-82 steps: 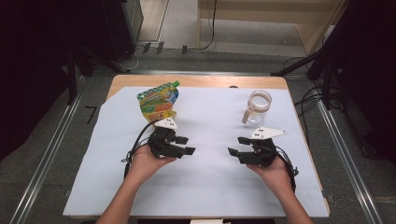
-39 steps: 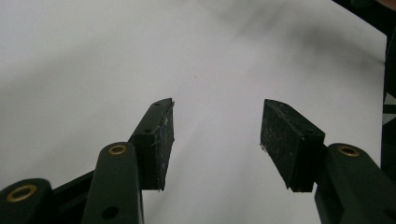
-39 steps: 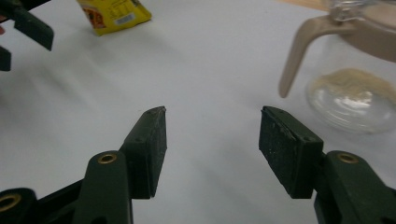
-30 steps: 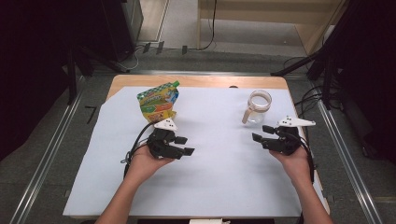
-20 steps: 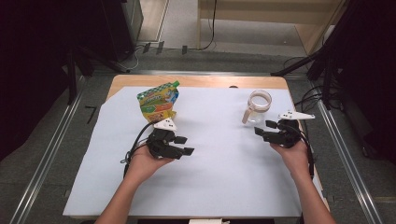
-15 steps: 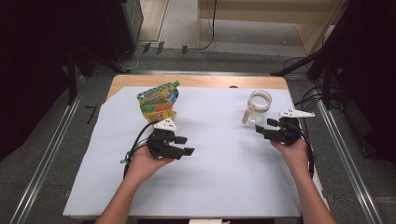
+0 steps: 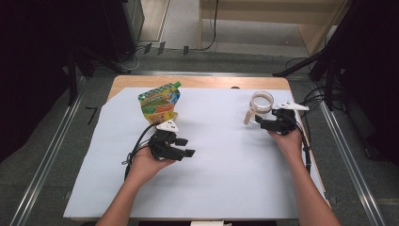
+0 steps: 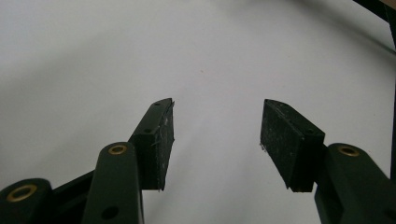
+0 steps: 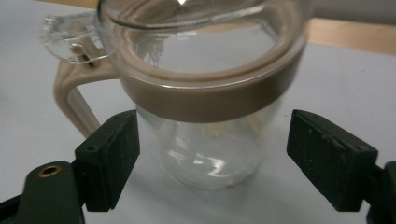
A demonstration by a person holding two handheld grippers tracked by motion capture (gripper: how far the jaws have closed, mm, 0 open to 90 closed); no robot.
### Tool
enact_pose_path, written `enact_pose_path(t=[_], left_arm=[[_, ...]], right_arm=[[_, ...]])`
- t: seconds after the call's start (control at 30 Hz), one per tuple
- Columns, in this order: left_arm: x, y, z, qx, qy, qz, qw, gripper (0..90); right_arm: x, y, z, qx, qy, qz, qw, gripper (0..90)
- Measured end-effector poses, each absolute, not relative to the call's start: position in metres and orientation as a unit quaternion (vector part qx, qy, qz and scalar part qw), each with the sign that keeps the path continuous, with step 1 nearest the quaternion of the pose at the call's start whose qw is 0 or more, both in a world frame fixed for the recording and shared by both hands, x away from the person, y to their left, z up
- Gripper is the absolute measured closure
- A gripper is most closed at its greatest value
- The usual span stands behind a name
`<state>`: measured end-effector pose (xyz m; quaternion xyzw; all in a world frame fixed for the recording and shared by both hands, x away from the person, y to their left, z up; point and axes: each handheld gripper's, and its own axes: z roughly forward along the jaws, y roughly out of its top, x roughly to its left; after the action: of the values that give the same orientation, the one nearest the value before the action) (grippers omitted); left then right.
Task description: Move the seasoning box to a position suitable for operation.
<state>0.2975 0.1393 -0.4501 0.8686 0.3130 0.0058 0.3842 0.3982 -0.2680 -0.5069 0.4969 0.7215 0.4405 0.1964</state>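
Glass jug between right gripper jaws, gap both sides.

Wooden table under white sheet; grey floor.

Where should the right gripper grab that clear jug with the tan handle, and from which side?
Probably the jug by its clear round body just under the tan band, coming level from the side opposite no obstacle, as the right gripper already does: its open jaws straddle the body, and the handle sticks out clear of them.
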Motion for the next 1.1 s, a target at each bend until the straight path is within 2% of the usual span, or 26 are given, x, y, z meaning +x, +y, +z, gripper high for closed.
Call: enact_pose_path(t=[0.03,0.1,0.3,0.43,0.73,1.1], left_arm=[[0.297,0.139,-0.451,0.868,0.316,0.005,0.383,45.2],[0.297,0.140,-0.451,0.867,0.316,0.006,0.385,45.2],[0.297,0.145,-0.455,0.853,0.329,-0.018,0.405,45.3],[0.293,0.147,-0.457,0.852,0.335,-0.015,0.403,45.3],[0.285,0.151,-0.458,0.853,0.340,-0.001,0.395,44.9],[0.281,0.161,-0.456,0.849,0.348,0.010,0.398,44.8]], right_arm=[[0.404,-0.263,-0.514,0.503,0.717,0.442,0.192,13.9],[0.409,-0.259,-0.517,0.508,0.713,0.442,0.194,12.1],[0.417,-0.256,-0.523,0.499,0.714,0.449,0.201,9.6],[0.423,-0.252,-0.524,0.503,0.712,0.448,0.199,8.4],[0.430,-0.247,-0.524,0.512,0.704,0.450,0.199,8.0],[0.427,-0.242,-0.519,0.501,0.712,0.434,0.233,11.6]])
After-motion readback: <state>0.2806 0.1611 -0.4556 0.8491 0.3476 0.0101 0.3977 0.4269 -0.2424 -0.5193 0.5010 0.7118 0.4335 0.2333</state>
